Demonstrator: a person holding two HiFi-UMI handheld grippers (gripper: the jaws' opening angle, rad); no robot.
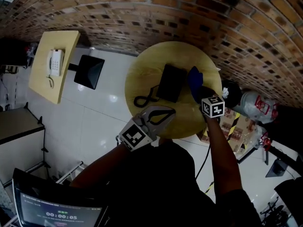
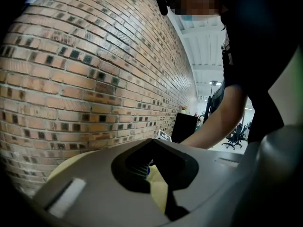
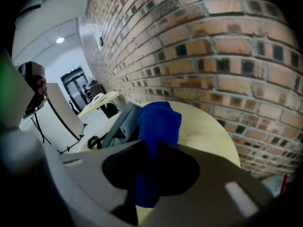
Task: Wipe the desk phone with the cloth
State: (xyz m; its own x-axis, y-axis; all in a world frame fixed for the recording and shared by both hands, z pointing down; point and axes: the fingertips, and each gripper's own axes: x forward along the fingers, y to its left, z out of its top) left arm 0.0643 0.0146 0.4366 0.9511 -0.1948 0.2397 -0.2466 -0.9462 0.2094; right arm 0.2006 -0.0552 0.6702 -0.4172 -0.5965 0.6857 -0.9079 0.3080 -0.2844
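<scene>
A black desk phone (image 1: 171, 82) lies in the middle of a round yellow table (image 1: 147, 70), its coiled cord (image 1: 144, 98) looping off to the left. A blue cloth (image 1: 194, 82) sits just right of the phone. My right gripper (image 1: 202, 94) is over the cloth's near end. In the right gripper view its jaws pinch the blue cloth (image 3: 158, 122), which hangs bunched between them, with the phone (image 3: 124, 122) to the left. My left gripper (image 1: 170, 111) hovers over the table's near edge, shut and holding nothing. In the left gripper view only a strip of the table (image 2: 158, 188) shows between the jaws.
A brick wall (image 1: 189, 13) curves behind the table. At the far left a rectangular yellow table (image 1: 42, 84) carries a white phone (image 1: 55, 62), with a black seat (image 1: 89, 71) beside it. Boxes and clutter (image 1: 255, 108) stand at the right. A screen (image 1: 57, 207) is at the lower left.
</scene>
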